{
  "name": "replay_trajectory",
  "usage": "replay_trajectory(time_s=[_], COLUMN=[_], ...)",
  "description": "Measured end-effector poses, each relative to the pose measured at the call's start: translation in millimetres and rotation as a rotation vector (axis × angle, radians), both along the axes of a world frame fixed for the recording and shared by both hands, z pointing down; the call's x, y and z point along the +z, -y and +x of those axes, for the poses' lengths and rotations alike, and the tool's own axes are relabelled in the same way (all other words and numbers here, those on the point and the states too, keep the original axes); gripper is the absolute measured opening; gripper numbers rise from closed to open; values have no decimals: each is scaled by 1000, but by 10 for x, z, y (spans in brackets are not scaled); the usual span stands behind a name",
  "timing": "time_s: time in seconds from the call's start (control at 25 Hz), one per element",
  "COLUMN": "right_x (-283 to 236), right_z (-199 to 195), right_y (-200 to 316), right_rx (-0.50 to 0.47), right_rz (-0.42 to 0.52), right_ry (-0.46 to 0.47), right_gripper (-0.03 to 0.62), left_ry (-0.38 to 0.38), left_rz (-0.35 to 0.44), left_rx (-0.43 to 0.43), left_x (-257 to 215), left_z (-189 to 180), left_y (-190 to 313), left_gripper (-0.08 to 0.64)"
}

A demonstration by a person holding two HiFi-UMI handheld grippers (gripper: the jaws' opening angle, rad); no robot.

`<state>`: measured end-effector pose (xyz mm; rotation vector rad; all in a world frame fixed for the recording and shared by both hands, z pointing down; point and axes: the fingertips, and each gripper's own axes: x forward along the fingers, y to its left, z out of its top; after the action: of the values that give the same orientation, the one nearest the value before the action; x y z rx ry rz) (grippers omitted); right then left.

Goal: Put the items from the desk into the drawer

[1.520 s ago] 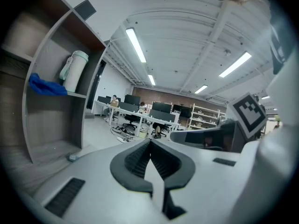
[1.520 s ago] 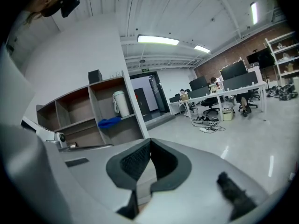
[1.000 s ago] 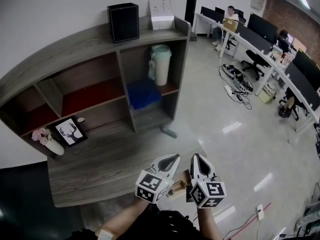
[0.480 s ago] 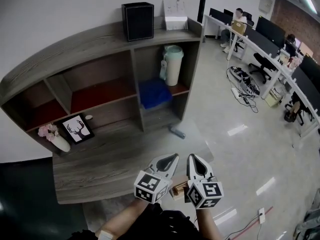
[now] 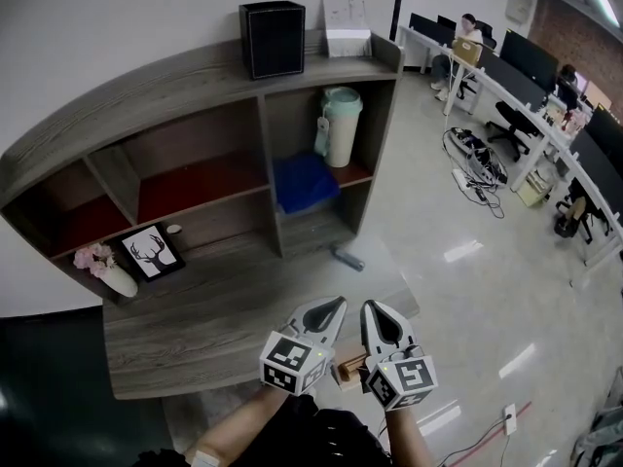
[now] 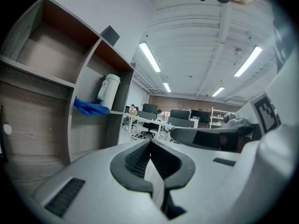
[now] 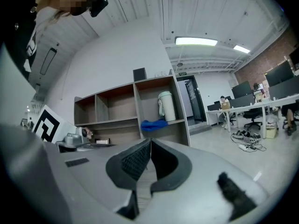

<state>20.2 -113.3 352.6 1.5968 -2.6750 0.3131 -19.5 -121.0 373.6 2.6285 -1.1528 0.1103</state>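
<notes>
Over the front edge of the grey wooden desk, my left gripper and right gripper hover side by side. Both are shut with nothing between their pads. On the desk lie a small grey object, a framed deer picture, a vase of pink flowers and a small round thing. The left gripper view shows the left gripper with jaws closed, pointing level along the shelf side. In the right gripper view the right gripper faces the shelf unit.
The shelf unit holds a mint jug and a blue cloth; a black box and a white box stand on top. A light wooden piece shows between the marker cubes. Office desks, chairs and people are at the right.
The head view has swung, so the shelf sits further right in the picture. Both grippers drifted slightly, still side by side and shut.
</notes>
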Motion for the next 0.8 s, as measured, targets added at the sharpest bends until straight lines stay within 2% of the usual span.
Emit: replay_trajectory(time_s=[0.8], right_x=[529], right_z=[172], right_y=[741], right_rx=[-28], right_rz=[-129], right_ry=[-51], right_gripper=[14], left_ry=[26], left_rz=[-65], left_rx=[-17], left_x=[369], left_z=[70], left_y=[697], left_gripper=[11])
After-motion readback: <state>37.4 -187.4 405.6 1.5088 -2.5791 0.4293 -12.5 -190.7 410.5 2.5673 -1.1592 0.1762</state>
